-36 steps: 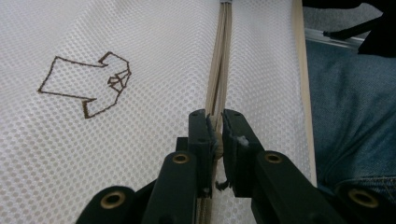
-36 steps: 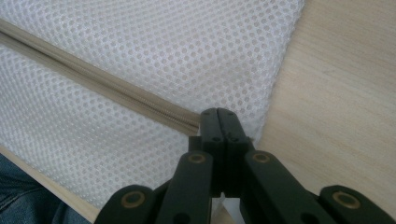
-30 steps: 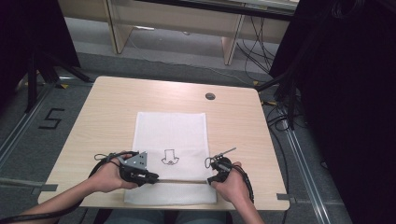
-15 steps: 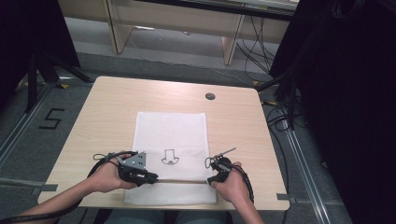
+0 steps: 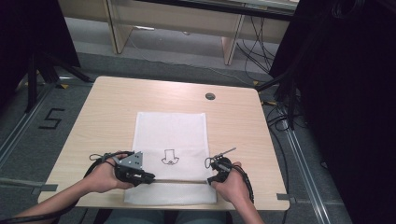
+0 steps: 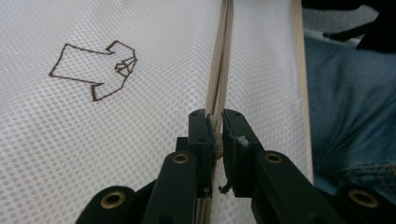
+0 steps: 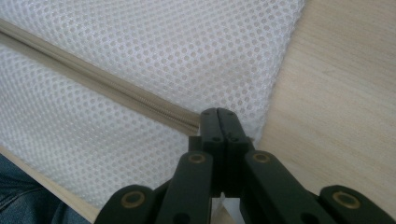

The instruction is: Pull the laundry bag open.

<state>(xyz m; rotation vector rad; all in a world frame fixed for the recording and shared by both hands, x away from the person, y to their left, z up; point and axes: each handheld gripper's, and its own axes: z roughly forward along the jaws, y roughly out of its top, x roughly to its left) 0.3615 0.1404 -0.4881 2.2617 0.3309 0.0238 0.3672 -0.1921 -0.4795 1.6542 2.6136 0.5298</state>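
Note:
A white mesh bag (image 5: 170, 133) lies flat on the wooden table (image 5: 107, 107), with a small shirt drawing (image 5: 170, 157) printed on it. A beige zipper (image 5: 180, 181) runs across the bag near its front edge. My left gripper (image 5: 148, 177) is at the zipper's left end. In the left gripper view its jaws (image 6: 215, 116) are closed on a small beige zipper pull (image 6: 216, 140), and the zipper (image 6: 223, 51) stretches away from them. My right gripper (image 5: 211, 179) is at the bag's right edge. In the right gripper view it (image 7: 218, 114) is shut on the zipper's end (image 7: 187, 120).
A round cable hole (image 5: 210, 96) sits in the table's far right part. Bare wood (image 7: 336, 93) lies to the right of the bag. The person's denim-clad legs (image 6: 355, 107) are just past the table's front edge. Dark stands and cables flank the table.

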